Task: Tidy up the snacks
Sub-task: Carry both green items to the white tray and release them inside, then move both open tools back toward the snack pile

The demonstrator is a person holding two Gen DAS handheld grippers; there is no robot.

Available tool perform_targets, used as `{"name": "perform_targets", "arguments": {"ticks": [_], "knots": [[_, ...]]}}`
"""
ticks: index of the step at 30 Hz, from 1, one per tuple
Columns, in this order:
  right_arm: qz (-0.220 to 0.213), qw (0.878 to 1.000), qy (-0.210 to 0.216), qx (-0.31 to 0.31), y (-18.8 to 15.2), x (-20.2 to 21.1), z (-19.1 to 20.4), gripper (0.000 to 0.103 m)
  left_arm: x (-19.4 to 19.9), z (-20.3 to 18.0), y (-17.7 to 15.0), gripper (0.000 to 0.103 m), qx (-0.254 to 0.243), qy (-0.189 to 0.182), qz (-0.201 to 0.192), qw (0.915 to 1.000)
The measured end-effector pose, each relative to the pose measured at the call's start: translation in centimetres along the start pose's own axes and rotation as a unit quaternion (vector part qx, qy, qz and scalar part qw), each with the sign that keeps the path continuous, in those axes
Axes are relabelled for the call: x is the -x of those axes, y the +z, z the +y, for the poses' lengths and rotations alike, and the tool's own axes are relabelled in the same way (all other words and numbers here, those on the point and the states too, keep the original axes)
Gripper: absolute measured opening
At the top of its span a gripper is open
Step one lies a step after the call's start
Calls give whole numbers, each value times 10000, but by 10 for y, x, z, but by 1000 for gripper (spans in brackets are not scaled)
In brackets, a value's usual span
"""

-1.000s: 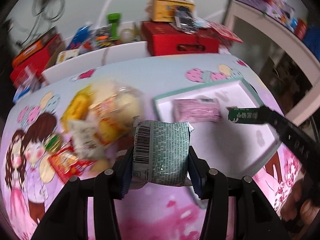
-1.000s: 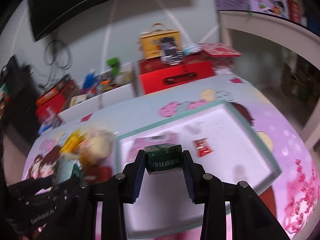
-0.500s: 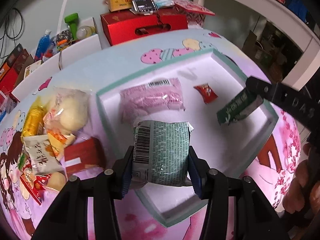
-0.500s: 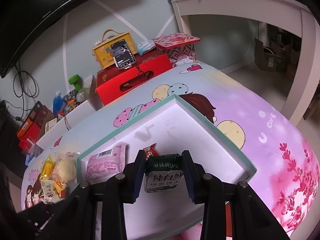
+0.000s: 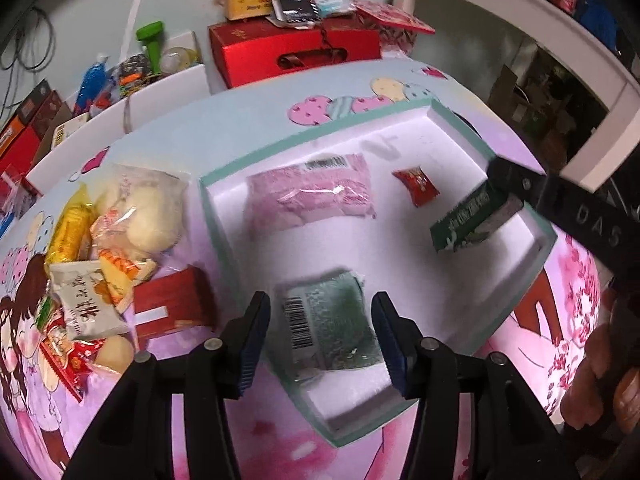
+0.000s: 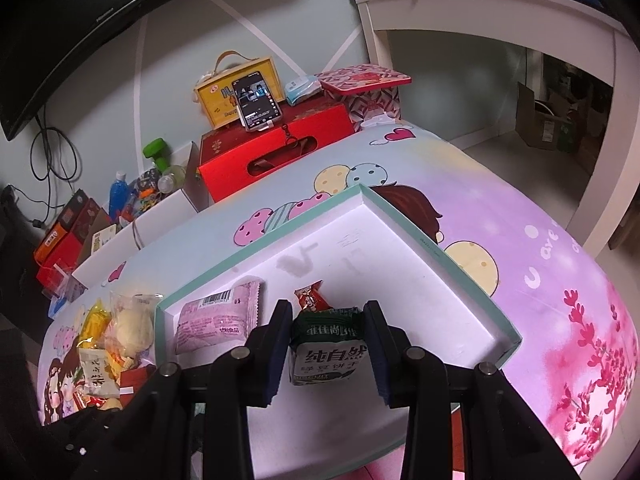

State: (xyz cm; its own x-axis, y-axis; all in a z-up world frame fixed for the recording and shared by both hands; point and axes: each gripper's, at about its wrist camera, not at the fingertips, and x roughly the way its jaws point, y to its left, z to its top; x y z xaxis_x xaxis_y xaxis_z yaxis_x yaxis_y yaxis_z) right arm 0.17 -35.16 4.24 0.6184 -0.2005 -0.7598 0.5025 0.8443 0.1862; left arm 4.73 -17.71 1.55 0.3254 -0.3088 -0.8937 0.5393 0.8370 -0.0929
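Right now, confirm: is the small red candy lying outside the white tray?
No. The small red candy lies inside the white tray, beside the pink packet.

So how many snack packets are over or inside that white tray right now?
4. In the tray: a pink packet at the back left, a small red candy beside it, a grey-green packet between the opening left gripper jaws, and a dark green packet in the right gripper.

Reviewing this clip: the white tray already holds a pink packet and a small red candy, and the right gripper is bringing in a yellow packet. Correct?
Not quite. In the right wrist view the right gripper has a green packet between its opening jaws, not a yellow one. The pink packet and red candy do lie in the white tray.
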Motion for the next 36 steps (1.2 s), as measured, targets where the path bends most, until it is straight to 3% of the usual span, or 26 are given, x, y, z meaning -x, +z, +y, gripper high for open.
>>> {"name": "perform_targets", "arguments": {"ticks": [6,12,16,18,21,24,28,36], "knots": [[75,9999,-45,68,-1,1,4,44,6,32,0,59,601,87,-71,9981],[280,9992,-183,220,-5,-2,7,63,5,69,-4,60,1220,224,-21,9923],[406,9985,-259,276,-7,-8,7,74,5,87,-7,72,1471,334,-56,9885],[461,9980,-296,306,-8,-10,7,76,6,94,-8,72,1588,378,-75,9866],[534,9975,-328,320,-11,-14,7,84,6,102,-10,74,1679,436,-94,9848],[563,9972,-342,349,-12,-16,7,89,8,107,-13,86,1729,544,-154,9833],[550,9970,-349,412,-14,-17,10,103,11,112,-16,87,1756,644,-284,9819],[331,9965,-290,710,-14,-14,26,103,22,130,-23,91,1851,827,-564,9776]]}}
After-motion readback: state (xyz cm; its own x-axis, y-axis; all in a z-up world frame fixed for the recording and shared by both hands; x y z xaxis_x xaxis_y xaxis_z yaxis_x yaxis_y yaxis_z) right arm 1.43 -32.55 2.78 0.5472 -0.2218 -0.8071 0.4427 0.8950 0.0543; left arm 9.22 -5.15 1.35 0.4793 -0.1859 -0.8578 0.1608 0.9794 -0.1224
